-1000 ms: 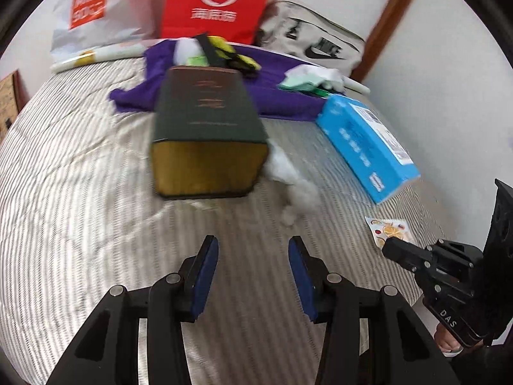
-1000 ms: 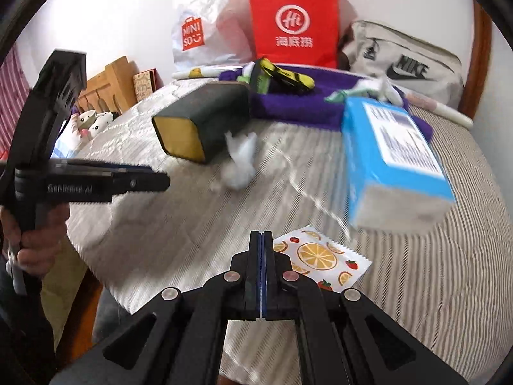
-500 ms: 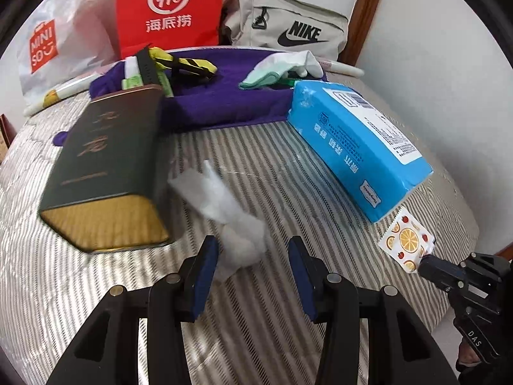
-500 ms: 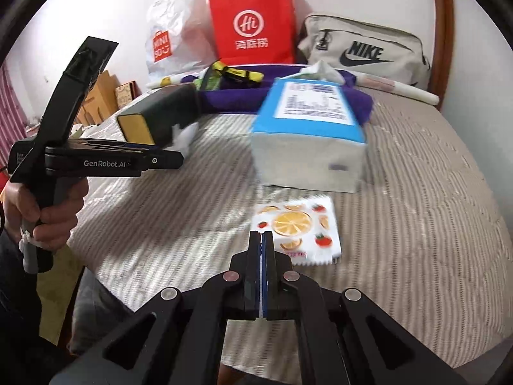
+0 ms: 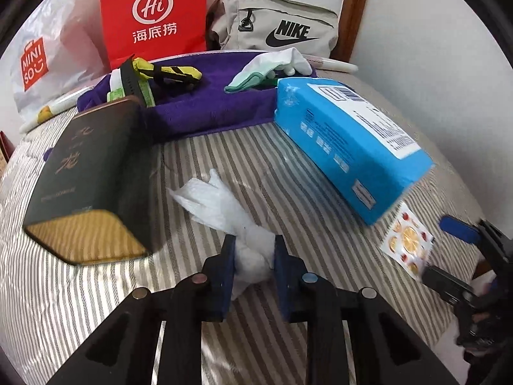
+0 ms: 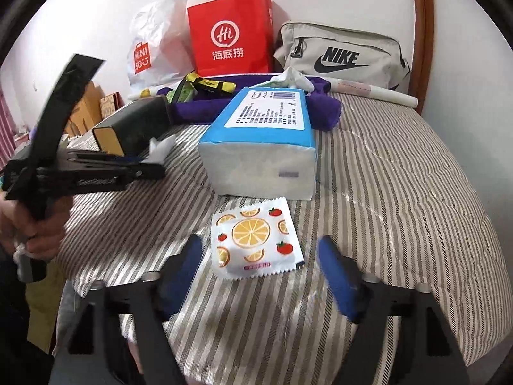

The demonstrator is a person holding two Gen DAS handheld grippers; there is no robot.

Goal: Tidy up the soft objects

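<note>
A crumpled white tissue [image 5: 224,211] lies on the striped bedspread [image 5: 80,304] beside a dark box. My left gripper [image 5: 253,256] is shut on its near end; the tissue also shows in the right wrist view [image 6: 160,149]. A small packet printed with orange slices [image 6: 256,239] lies in front of a blue tissue pack [image 6: 259,147]. My right gripper [image 6: 259,256] is open, its fingers on either side of the packet's near edge. The packet also shows in the left wrist view [image 5: 407,240].
A dark box with a gold end [image 5: 93,179] lies left. A purple towel [image 5: 208,109] behind carries a yellow-black strap [image 5: 170,73] and a white-green cloth [image 5: 272,64]. A red bag [image 5: 154,16], a white bag [image 5: 41,54] and a Nike bag [image 5: 282,25] line the wall.
My left gripper moved forward and closed on the white tissue. My right gripper came closer to the orange-print packet and opened from shut.
</note>
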